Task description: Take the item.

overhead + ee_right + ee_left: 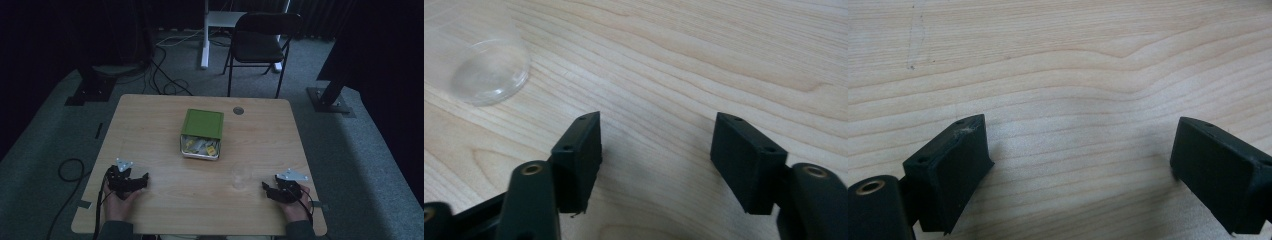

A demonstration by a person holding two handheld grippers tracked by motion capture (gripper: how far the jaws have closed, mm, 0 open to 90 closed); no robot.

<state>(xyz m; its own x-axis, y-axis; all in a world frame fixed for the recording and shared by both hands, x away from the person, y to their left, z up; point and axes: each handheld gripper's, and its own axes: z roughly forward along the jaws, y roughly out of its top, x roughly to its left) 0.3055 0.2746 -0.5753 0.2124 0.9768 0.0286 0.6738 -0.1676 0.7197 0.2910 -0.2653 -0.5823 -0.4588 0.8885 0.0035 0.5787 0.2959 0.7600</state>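
A green box (201, 133) with an open front, holding small yellow and white items, stands at the middle of the wooden table (150, 125). A clear plastic cup (242, 176) stands to the right of centre, and it appears at the upper left of the right gripper view (484, 60). My left gripper (131, 181) rests near the front left edge, open, with only bare wood between its jaws (1080, 165). My right gripper (272, 190) lies near the front right edge, open (656, 150), with nothing between its jaws, a short way right of the cup.
A round grommet (238, 110) sits near the table's far edge. Beyond the table stand a black folding chair (260, 42), a white desk leg (205, 35) and loose cables (165, 75) on the grey carpet.
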